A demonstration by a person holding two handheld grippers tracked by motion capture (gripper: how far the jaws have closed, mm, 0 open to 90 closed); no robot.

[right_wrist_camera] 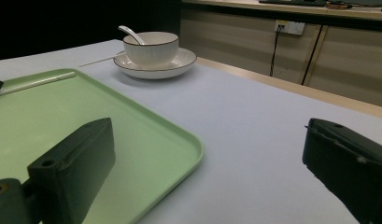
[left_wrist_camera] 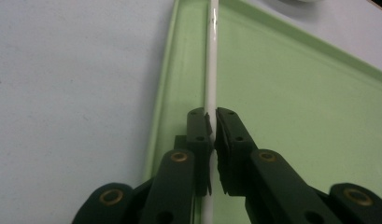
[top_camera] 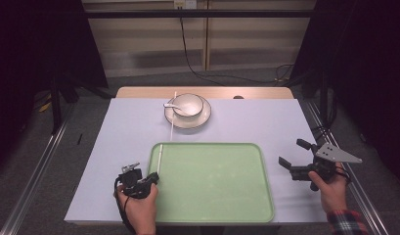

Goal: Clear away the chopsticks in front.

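A thin white chopstick [top_camera: 160, 154] lies along the left rim of the green tray [top_camera: 212, 181]. My left gripper [top_camera: 156, 177] is shut on its near end, low over the tray's left edge. In the left gripper view both black pads pinch the chopstick [left_wrist_camera: 210, 70] at my left gripper [left_wrist_camera: 211, 116], and the stick runs away along the tray [left_wrist_camera: 296, 93]. My right gripper [top_camera: 291, 152] is held to the right of the tray with its jaws wide apart and nothing between them. In the right gripper view, my right gripper [right_wrist_camera: 207, 135] faces bare table beside the tray [right_wrist_camera: 39, 116].
A white bowl [top_camera: 188, 104] with a spoon [top_camera: 170, 105] stands on a plate [top_camera: 200, 120] at the back middle. A second chopstick [top_camera: 172, 122] lies on the table between plate and tray. The table's wooden far edge [top_camera: 256, 92] lies behind.
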